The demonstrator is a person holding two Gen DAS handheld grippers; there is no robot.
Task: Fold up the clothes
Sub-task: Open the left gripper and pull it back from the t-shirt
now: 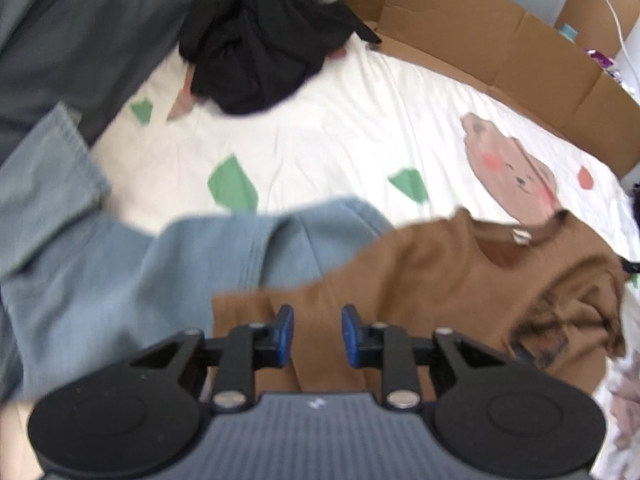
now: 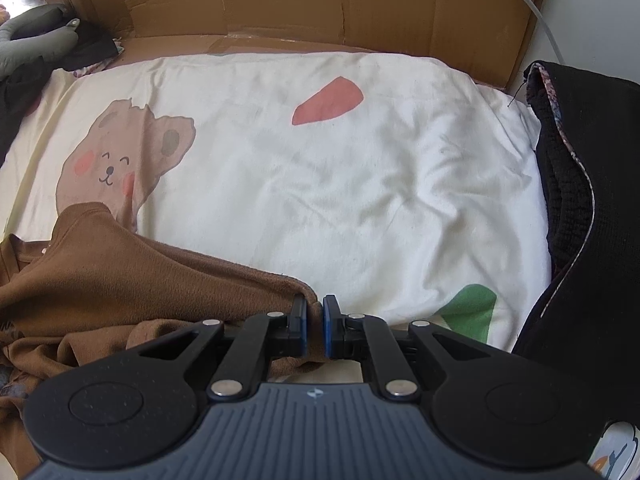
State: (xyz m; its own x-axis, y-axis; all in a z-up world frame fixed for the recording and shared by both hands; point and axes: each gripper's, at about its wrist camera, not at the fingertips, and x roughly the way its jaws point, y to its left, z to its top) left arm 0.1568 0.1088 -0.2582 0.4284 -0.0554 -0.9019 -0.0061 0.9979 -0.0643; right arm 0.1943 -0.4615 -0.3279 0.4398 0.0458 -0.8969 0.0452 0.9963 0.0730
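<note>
Your left gripper (image 1: 317, 334): tilted steeply down over the brown shirt (image 1: 440, 280), jaws parted, nothing pinched between the blue pads (image 1: 285, 334).

Your right gripper (image 2: 315, 328): same steep tilt, jaws almost together on the edge of the brown shirt (image 2: 132, 276); whether the pads truly bite the cloth, you cannot tell for sure, though fabric sits in the gap.

Beside the shirt: light blue jeans (image 1: 120, 280), touching it.

Beneath: white bedsheet (image 2: 320, 184) with a bear print (image 2: 116, 160).

Farther: crumpled black garment (image 1: 260, 52); black textured fabric (image 2: 592, 208) at the right.

Farthest: cardboard wall (image 2: 320, 0) bordering the sheet.
</note>
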